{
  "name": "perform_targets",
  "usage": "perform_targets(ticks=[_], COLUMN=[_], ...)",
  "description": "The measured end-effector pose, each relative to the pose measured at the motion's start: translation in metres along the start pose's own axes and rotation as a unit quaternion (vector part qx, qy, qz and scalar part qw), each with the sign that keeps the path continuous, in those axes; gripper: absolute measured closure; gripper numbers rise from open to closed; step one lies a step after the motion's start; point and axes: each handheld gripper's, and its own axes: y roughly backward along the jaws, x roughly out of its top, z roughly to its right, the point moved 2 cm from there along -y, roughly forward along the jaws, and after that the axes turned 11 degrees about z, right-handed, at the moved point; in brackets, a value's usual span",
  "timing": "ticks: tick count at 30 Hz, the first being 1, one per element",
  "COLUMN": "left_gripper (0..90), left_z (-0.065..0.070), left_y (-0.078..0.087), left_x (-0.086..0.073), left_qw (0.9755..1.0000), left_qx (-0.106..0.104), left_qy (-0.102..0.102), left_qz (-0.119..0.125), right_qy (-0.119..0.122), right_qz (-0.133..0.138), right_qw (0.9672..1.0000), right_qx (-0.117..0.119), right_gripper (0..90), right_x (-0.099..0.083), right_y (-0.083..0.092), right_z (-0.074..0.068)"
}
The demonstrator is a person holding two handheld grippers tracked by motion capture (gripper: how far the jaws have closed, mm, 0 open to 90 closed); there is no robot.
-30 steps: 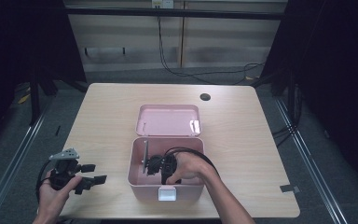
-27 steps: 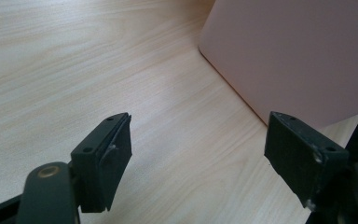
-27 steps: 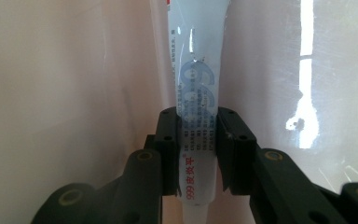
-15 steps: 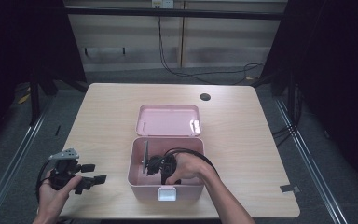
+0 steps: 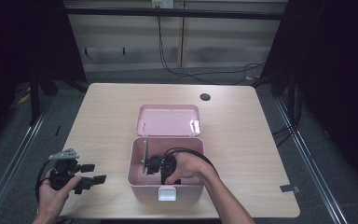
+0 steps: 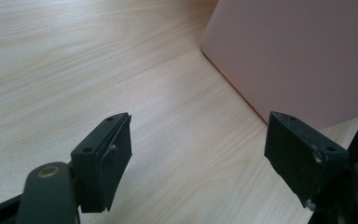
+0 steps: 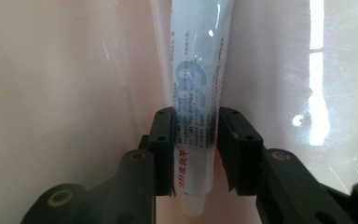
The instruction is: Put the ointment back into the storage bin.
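Resting surface: a light wooden table point(image 5: 102, 116) with a small dark round hole point(image 5: 205, 97) near its far edge.
Box: a pink plastic case point(image 5: 135, 179) stands open at the near middle of the table, lid point(image 5: 168, 120) laid back flat, white latch point(image 5: 167, 193) on the front wall.
Left gripper point(image 5: 93, 173): held above the table's near left corner, well apart from the case; jaws spread wide with nothing between them, bare wood and the case's pink wall point(image 6: 298, 56) ahead.
Right gripper point(image 7: 196, 140): reaching down inside the case, jaws pinching a tube.
Tube point(image 7: 198, 74): white with blue and red print, lying along the case's inner left wall.
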Motion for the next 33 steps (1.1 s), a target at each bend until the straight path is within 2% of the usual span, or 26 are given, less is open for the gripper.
perform_targets(ticks=[6,11,16,18,20,25,33], left_gripper=[22.9,22.9,22.9,22.9,22.9,22.9,22.9], left_z=[0.000,0.000,0.000,0.000,0.000,0.000,0.000], left_y=[0.000,0.000,0.000,0.000,0.000,0.000,0.000], left_x=[0.000,0.000,0.000,0.000,0.000,0.000,0.000], left_qw=[1.0000,1.0000,1.0000,1.0000,1.0000,1.0000,1.0000], left_qx=[-0.001,-0.001,-0.002,-0.002,-0.001,-0.002,-0.001], left_qy=[0.000,0.000,-0.001,-0.001,0.000,0.000,0.000], left_qz=[0.000,0.000,-0.001,-0.001,0.000,0.000,-0.001], right_qy=[0.001,0.000,-0.001,-0.010,-0.008,-0.019,-0.032], right_qz=[0.002,0.017,0.020,0.027,0.030,0.026,0.038], right_qw=[1.0000,0.9998,0.9996,0.9993,0.9992,0.9992,0.9982], right_qx=[-0.004,-0.013,-0.019,-0.022,-0.025,-0.025,-0.034], right_gripper=[63.9,60.8,59.4,58.2,58.2,57.6,56.2], right_x=[-0.001,-0.002,-0.004,-0.005,-0.006,-0.009,-0.012], right_y=[0.005,0.012,0.020,0.025,0.027,0.031,0.049], right_z=[-0.002,-0.003,-0.006,-0.008,-0.007,-0.008,-0.009])
